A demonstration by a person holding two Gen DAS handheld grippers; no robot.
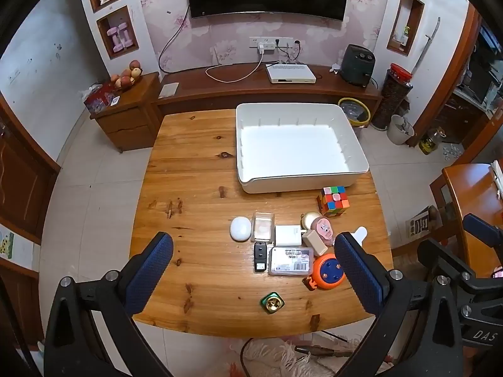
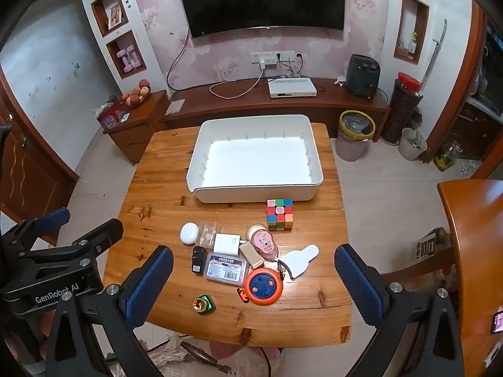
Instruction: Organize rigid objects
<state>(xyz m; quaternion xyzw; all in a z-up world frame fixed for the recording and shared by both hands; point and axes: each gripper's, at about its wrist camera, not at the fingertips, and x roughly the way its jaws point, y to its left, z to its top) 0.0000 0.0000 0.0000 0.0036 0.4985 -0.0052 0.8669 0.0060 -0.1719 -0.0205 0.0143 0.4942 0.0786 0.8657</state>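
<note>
Knotty pine table point(image 1: 195, 169), smooth rectangular white plastic bin point(image 1: 300, 176), glossy cube point(image 1: 333, 201).

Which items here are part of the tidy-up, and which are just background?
In play: white bin, Rubik's cube, orange reel, clear labelled case, white charger, black adapter, white oval case, green-gold piece.

Background: TV, router, bucket, fruit.

Bin point(image 2: 254, 157) on table point(image 2: 157, 213), far side. Cube point(image 2: 279, 215) just before bin's near wall, toward right. Nearer still, clutter cluster: earbud case point(image 2: 189, 233) at left end, labelled box point(image 2: 224, 268) in middle, round reel point(image 2: 263, 286) right of box. Small bottle point(image 2: 203, 304) alone, nearest front edge.
</note>
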